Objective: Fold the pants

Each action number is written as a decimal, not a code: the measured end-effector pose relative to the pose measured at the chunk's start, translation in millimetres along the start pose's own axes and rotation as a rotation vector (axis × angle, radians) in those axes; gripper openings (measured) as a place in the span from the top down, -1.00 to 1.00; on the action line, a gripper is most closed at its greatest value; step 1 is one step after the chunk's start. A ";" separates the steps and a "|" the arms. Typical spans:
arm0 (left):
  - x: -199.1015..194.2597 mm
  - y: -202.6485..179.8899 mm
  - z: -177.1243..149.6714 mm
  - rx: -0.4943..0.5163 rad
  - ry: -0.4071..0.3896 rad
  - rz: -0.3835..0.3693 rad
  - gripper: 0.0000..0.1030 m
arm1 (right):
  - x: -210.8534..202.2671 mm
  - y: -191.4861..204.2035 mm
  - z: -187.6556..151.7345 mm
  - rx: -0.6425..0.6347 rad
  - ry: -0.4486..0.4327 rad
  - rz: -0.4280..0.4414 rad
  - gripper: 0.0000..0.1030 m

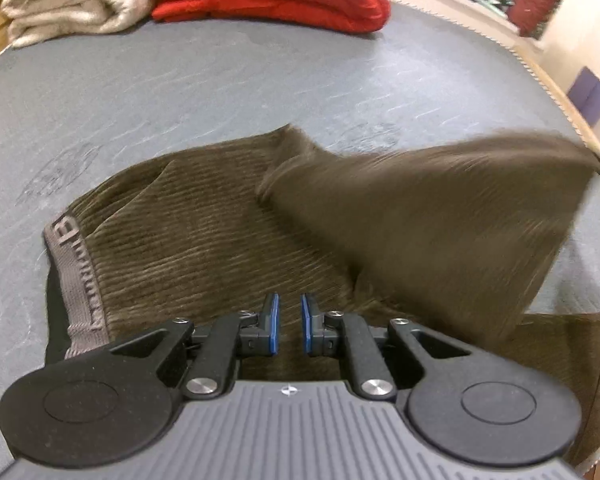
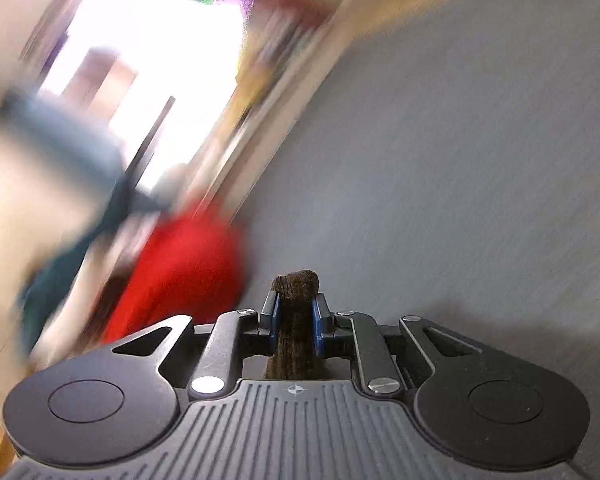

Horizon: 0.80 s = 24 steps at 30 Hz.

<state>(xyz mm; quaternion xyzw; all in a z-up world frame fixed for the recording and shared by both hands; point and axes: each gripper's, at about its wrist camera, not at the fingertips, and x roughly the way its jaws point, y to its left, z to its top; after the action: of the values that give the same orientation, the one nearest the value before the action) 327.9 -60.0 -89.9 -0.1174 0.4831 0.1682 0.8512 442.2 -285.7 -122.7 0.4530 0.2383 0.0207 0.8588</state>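
The brown corduroy pants (image 1: 204, 240) lie on the grey bed (image 1: 180, 92), waistband (image 1: 76, 280) at the left, and the step in hand looks like the fold itself. The right claw (image 2: 296, 316) is clamped on a bunched bit of the fabric and lifts one leg (image 1: 440, 216) clear, while the left claw (image 1: 290, 326), its pads nearly together with nothing between them, hovers over the seat. Next, the lifted leg probably needs carrying across and laying down flat and aligned.
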 end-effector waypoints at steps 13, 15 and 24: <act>73.3 -77.2 1.0 0.260 0.054 -0.176 0.06 | -59.5 -170.5 83.9 0.106 -0.041 -0.419 0.30; 84.2 -83.2 0.0 0.283 0.042 -0.174 -0.10 | -58.4 -181.6 85.9 0.146 -0.021 -0.403 0.19; 93.0 -93.8 -6.1 0.465 0.027 -0.048 0.71 | -40.2 -188.7 87.9 0.212 -0.018 -0.343 0.20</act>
<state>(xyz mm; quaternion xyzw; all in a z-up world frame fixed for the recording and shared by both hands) 404.9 -132.1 -169.7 0.0681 0.5173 0.0302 0.8525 410.3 -474.5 -213.8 0.4940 0.3050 -0.1552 0.7993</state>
